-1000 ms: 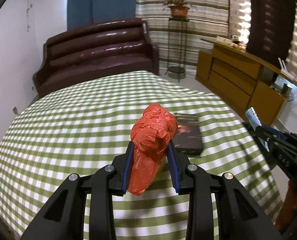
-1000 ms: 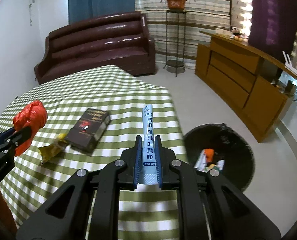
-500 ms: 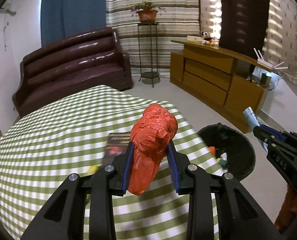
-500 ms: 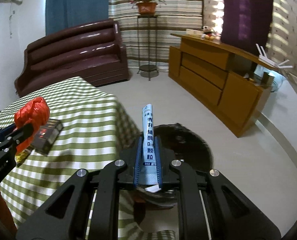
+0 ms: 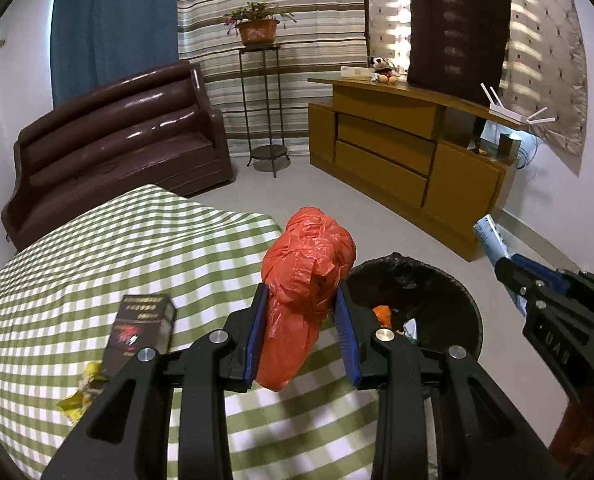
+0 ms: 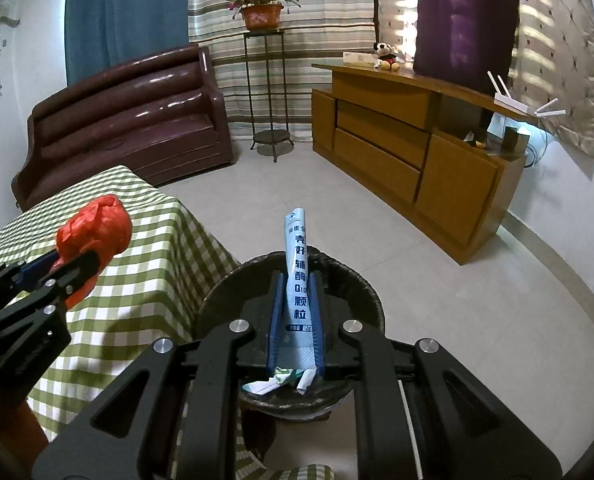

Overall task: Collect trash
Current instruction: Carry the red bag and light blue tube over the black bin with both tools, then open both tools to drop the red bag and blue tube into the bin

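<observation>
My left gripper [image 5: 301,298] is shut on a crumpled red plastic bag [image 5: 305,280], held over the right edge of the green checked table [image 5: 157,248]. My right gripper [image 6: 296,280] is shut on a light blue sachet [image 6: 297,264] with dark print, which stands upright above the black-lined trash bin [image 6: 361,292]. The bin [image 5: 449,284] stands on the floor beside the table and holds orange and white scraps. A dark box [image 5: 141,326] and a yellow wrapper [image 5: 82,390] lie on the table. The red bag [image 6: 95,232] shows at the left of the right wrist view.
A dark red sofa [image 5: 117,140] stands behind the table. A wooden sideboard [image 5: 409,160] runs along the right wall, and a metal plant stand [image 5: 263,108] with a potted plant is in the corner. Grey tiled floor [image 6: 437,280] lies between bin and sideboard.
Both grippers have swung right, off the middle of the table towards the bin. The sachet now hangs over the bin and the red bag is at the table's right edge. Both grips are unchanged.
</observation>
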Demonstrator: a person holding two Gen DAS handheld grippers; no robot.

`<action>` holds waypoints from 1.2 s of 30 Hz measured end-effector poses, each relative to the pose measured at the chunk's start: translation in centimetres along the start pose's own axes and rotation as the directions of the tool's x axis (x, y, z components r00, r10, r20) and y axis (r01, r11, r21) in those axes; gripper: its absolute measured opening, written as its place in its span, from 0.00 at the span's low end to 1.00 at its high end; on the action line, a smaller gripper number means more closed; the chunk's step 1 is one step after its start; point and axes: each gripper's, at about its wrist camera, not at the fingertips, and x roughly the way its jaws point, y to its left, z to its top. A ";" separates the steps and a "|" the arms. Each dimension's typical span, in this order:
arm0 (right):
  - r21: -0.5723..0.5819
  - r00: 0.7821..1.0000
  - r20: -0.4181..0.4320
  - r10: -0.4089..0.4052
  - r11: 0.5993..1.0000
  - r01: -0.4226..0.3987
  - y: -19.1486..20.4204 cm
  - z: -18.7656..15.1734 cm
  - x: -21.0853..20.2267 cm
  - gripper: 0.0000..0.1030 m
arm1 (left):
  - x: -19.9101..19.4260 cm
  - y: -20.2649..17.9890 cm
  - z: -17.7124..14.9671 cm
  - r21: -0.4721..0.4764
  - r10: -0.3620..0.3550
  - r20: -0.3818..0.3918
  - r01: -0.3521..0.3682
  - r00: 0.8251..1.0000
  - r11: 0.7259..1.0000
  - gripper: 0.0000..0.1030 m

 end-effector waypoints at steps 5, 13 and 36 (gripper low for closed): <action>0.019 1.000 -0.004 0.002 1.000 -0.002 -0.5 0.1 0.9 0.13 | 1.6 -1.2 0.3 0.014 -0.006 -0.016 0.007 1.000 1.000 0.32; 0.046 1.000 -0.023 0.006 0.999 -0.004 -1.3 0.0 2.6 0.13 | 3.6 -2.5 0.4 0.032 -0.010 -0.044 0.012 0.999 0.999 0.32; 0.090 0.999 -0.044 -0.005 0.996 0.009 -2.3 0.3 5.6 0.25 | 7.0 -4.2 0.9 0.066 0.014 -0.110 -0.007 0.994 0.998 0.47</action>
